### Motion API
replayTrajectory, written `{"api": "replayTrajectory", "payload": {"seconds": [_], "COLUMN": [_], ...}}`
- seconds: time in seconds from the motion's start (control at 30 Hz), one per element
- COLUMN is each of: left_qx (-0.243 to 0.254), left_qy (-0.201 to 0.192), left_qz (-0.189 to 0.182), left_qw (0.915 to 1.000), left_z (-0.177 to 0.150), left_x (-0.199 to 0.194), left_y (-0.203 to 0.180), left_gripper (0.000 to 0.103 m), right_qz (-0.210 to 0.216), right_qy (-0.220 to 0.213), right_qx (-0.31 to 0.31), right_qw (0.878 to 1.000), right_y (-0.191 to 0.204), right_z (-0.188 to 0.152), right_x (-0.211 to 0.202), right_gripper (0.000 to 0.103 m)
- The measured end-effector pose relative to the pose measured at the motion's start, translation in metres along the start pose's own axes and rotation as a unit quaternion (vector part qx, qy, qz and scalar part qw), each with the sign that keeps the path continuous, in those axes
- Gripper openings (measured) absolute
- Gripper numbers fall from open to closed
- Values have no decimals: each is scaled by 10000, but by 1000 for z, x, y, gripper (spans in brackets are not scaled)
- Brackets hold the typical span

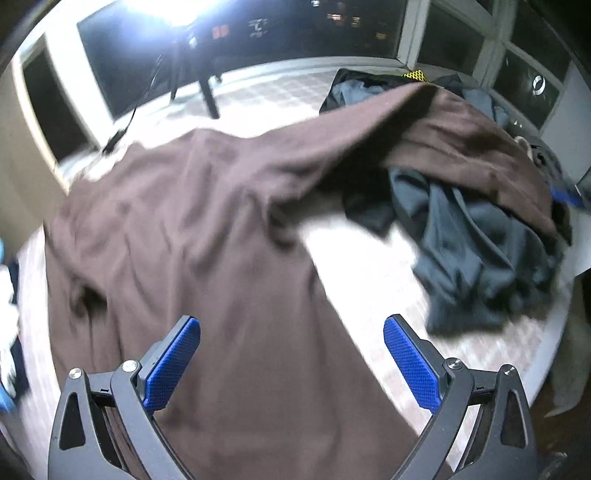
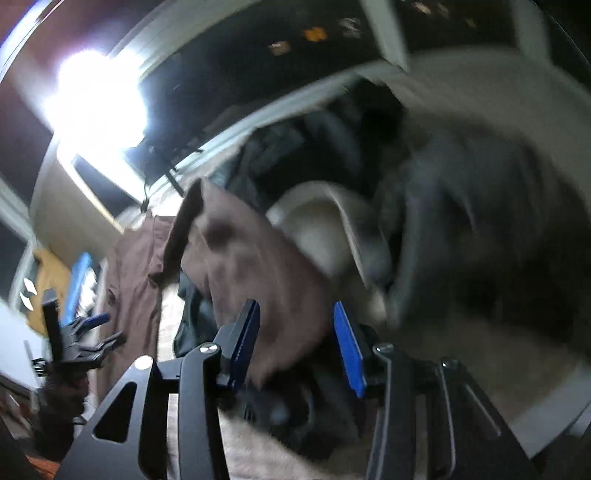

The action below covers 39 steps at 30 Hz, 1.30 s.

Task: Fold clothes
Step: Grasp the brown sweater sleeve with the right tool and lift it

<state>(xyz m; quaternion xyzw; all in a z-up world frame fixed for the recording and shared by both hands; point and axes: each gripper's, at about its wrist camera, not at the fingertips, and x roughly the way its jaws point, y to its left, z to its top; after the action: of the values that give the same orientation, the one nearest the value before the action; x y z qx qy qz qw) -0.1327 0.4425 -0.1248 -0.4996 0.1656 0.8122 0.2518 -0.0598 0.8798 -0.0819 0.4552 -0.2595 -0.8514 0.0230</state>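
A brown garment (image 1: pixel 207 236) of soft, matt, creased cloth is seen beyond and between the left gripper's fingers (image 1: pixel 173 363), whose blue pads carry a fine knurled texture on matt black plastic with bright metal screws. To the right of the fingers, dark grey clothing (image 1: pixel 476 243) with a faint smooth sheen is heaped on a pale matt table cover (image 1: pixel 362 258).

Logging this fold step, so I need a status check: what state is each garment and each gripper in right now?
brown garment: spread over the table, one end draped on the pile, unfolded
dark grey clothes pile: crumpled, unfolded
left gripper: open, empty, over the brown garment
right gripper: open, brown cloth between its pads, grip not visible
lamp: on
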Motion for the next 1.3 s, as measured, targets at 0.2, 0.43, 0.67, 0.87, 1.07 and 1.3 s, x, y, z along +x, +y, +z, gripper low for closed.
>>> {"api": "replayTrajectory", "payload": {"seconds": [0.2, 0.43, 0.67, 0.87, 1.07, 1.3], "left_qx": [509, 845, 1373, 1947, 1480, 1751], "left_qy": [-102, -147, -119, 100, 134, 17], "left_qz": [96, -95, -213, -346, -844, -1024], "left_qw": [9986, 9963, 9902, 9802, 9853, 9792], "left_z": [49, 84, 110, 119, 137, 141], "left_x": [17, 34, 64, 88, 78, 59], "left_y": [-8, -6, -17, -22, 12, 4], "left_gripper": [100, 100, 100, 28, 7, 7], "right_qz": [518, 468, 21, -368, -953, -1135], "right_qy": [-31, 152, 209, 358, -346, -353], "right_qx": [630, 511, -450, -1434, -2333, -2410], "right_qw": [9967, 9975, 9988, 9883, 9671, 9632], "right_y": [-15, -5, 37, 68, 89, 74], "right_z": [-16, -16, -8, 7, 45, 31], "right_x": [1, 18, 25, 19, -50, -47], "right_gripper": [42, 41, 13, 3, 2, 2]}}
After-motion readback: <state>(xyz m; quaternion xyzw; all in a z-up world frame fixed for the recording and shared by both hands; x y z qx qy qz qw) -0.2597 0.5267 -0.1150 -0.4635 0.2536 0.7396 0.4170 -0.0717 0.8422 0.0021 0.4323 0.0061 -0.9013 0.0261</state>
